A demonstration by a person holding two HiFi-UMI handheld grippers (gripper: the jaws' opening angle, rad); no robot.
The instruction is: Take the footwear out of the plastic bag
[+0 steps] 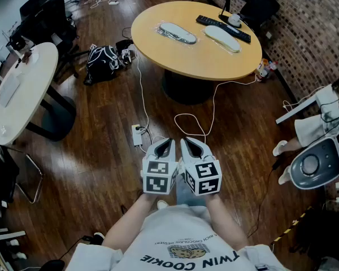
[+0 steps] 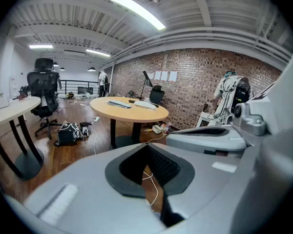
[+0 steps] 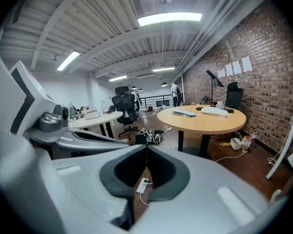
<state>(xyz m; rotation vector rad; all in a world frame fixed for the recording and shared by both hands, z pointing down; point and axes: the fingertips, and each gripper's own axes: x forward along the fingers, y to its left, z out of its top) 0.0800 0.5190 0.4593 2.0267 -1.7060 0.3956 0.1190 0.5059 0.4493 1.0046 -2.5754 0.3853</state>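
Two flat pieces of footwear lie on the round wooden table [image 1: 214, 64] far ahead of me: a grey one inside a clear plastic bag [image 1: 177, 33] and a white one [image 1: 222, 38] beside it. Both also show small in the left gripper view, the bagged one [image 2: 118, 103] and the white one [image 2: 145, 105], and in the right gripper view [image 3: 184, 113]. My left gripper [image 1: 165, 144] and right gripper [image 1: 191, 143] are held side by side close to my chest, well short of the table. Both are shut with nothing between their pads [image 2: 147, 145] [image 3: 146, 147].
A black keyboard-like bar [image 1: 223, 28] and a small cup lie at the table's back. On the wooden floor are a black bag [image 1: 103, 61], a power strip [image 1: 137, 135] and white cables. A white table [image 1: 22, 89] stands left, a white machine [image 1: 319, 162] right.
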